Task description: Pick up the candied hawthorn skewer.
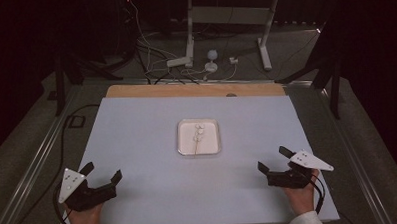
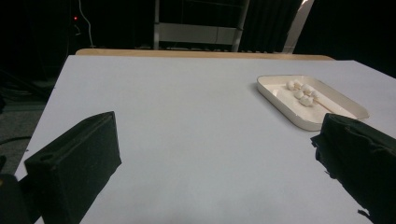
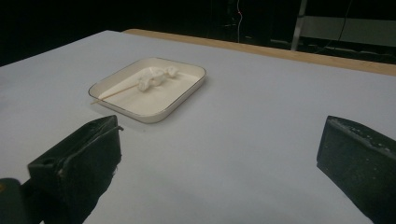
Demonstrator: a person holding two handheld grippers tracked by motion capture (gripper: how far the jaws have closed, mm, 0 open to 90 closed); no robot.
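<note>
High view: the left gripper [image 1: 102,176] and right gripper [image 1: 274,159] sit at the near corners of the bench [image 1: 137,144], jaws wide open and empty. Between them, farther off, the white tray [image 1: 182,142] holds a skewer [image 1: 196,148] with white lumps [image 1: 199,133].

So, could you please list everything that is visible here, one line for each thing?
tray: one, white, shallow, middle of the table
marshmallows: a few, white, small, in the tray
skewer: one, thin, pale wood, in the tray, its end over the rim
table: one, pale grey top, wooden far edge
stand: one, white frame, on the floor beyond the table
cables: several, white and black, on the floor
left gripper: one, black, open, near left corner
right gripper: one, black, open, near right corner
</note>
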